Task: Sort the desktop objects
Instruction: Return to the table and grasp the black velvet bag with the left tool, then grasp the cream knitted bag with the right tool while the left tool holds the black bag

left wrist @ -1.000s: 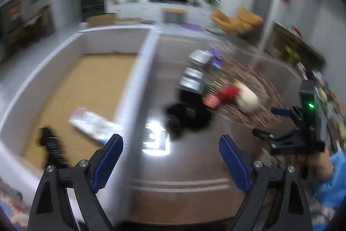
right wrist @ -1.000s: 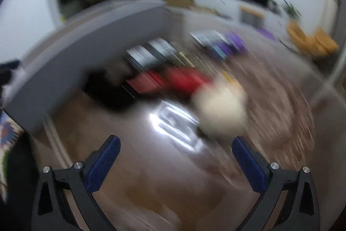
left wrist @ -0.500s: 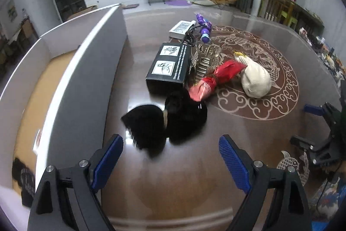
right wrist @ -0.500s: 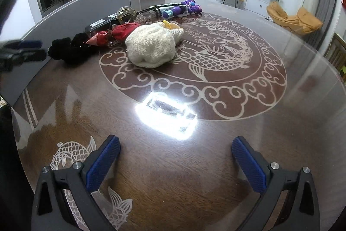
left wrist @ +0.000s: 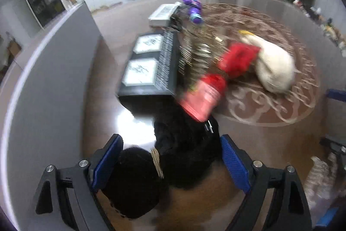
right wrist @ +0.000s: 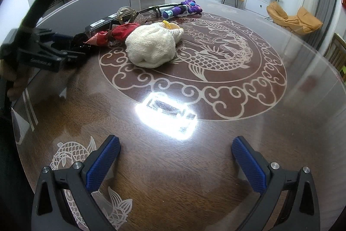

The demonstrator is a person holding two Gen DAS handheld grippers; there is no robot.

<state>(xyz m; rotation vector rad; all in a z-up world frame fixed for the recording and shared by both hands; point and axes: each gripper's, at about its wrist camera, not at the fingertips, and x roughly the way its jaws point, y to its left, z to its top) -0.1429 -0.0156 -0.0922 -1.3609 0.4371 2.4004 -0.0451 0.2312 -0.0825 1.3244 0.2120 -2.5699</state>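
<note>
Left wrist view: my left gripper [left wrist: 170, 162] is standing with jaws spread wide around a black furry item [left wrist: 173, 155], pads not touching it. Just beyond my jaws are lying a red pouch [left wrist: 203, 99], a black box [left wrist: 149, 70] and a cream knitted hat [left wrist: 274, 66].

Right wrist view: my right gripper [right wrist: 176, 162] is hanging wide apart over the bare table [right wrist: 173, 198], gripping nothing. The cream knitted hat [right wrist: 151, 47] is sitting well ahead of my jaws, a purple toy [right wrist: 183, 8] farther off.

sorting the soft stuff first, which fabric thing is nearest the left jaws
The black furry item. It lies right between the open jaws of the left gripper, while the red cloth and the cream knit hat lie farther off on the table.
</note>
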